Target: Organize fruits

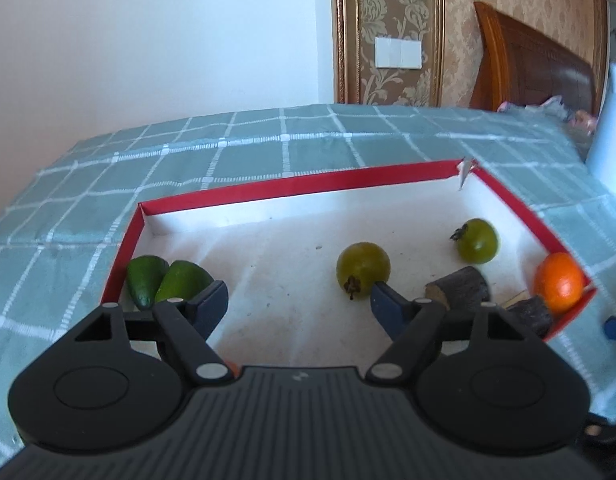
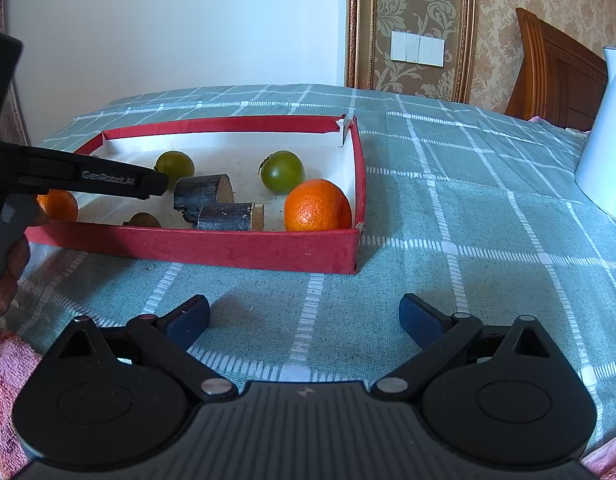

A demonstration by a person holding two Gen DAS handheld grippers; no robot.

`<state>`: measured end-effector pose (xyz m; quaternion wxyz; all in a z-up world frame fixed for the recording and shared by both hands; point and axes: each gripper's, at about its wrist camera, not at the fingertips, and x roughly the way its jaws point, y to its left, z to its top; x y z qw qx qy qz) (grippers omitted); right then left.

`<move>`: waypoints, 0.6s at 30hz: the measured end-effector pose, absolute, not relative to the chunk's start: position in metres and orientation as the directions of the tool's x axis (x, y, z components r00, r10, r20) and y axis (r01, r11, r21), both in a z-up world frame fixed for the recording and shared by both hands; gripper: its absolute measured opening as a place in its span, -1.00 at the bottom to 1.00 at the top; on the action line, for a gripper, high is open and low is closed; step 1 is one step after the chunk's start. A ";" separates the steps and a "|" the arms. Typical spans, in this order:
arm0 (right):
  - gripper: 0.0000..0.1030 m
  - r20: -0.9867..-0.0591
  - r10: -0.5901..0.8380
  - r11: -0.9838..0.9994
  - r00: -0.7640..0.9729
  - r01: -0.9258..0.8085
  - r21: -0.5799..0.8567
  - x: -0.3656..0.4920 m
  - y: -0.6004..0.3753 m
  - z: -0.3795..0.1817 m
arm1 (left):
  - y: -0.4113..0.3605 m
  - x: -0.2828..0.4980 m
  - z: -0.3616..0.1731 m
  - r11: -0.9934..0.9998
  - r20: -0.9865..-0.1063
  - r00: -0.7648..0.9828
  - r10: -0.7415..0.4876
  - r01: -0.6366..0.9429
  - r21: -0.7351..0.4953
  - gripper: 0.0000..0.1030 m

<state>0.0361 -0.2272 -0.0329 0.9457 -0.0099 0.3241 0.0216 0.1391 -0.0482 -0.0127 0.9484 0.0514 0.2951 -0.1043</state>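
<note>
A red tray [image 1: 308, 182] with a white floor holds the fruit. In the left wrist view two green avocados [image 1: 164, 282] lie at its left wall, a green guava [image 1: 361, 268] in the middle, a green persimmon [image 1: 477, 240] at the back right, an orange [image 1: 559, 282] in the right corner, and two dark sugarcane pieces [image 1: 459, 290]. My left gripper [image 1: 298, 306] is open and empty over the tray floor. My right gripper [image 2: 304, 318] is open and empty above the cloth, in front of the tray [image 2: 196, 246]. The right wrist view shows a second orange [image 2: 58, 206] at the tray's left.
A teal checked cloth [image 2: 467, 208] covers the table. A white jug [image 2: 605, 132] stands at the right. A wooden headboard [image 2: 555, 76] and a wall lie behind. A pink towel [image 2: 4, 368] lies at the near left edge.
</note>
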 end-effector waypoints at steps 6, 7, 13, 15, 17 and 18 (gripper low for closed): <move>0.98 -0.614 0.034 0.999 0.789 -0.047 -0.004 0.036 -0.227 -0.033 | -0.034 0.108 0.006 0.982 -0.525 0.836 -0.163 0.190 -0.001 0.78; 0.98 -0.614 0.035 0.999 0.789 -0.047 -0.004 0.036 -0.227 -0.033 | -0.030 0.101 0.009 0.984 -0.519 0.840 -0.159 0.178 -0.013 0.84; 0.98 -0.616 0.016 1.000 0.788 -0.018 0.003 0.032 -0.226 -0.032 | -0.016 0.047 0.023 0.990 -0.482 0.865 -0.141 0.135 -0.047 0.95; 0.98 -0.616 0.038 0.999 0.787 -0.018 0.039 0.024 -0.224 -0.031 | -0.014 0.031 0.025 0.993 -0.475 0.872 -0.121 0.112 -0.047 1.00; 0.98 -0.611 0.065 0.997 0.789 -0.022 0.078 0.015 -0.222 -0.030 | -0.014 0.017 0.024 0.995 -0.476 0.874 -0.096 0.091 -0.033 1.00; 0.98 -0.606 0.069 0.996 0.792 -0.020 0.087 0.010 -0.219 -0.029 | -0.014 0.012 0.024 0.996 -0.480 0.872 -0.090 0.087 -0.028 1.00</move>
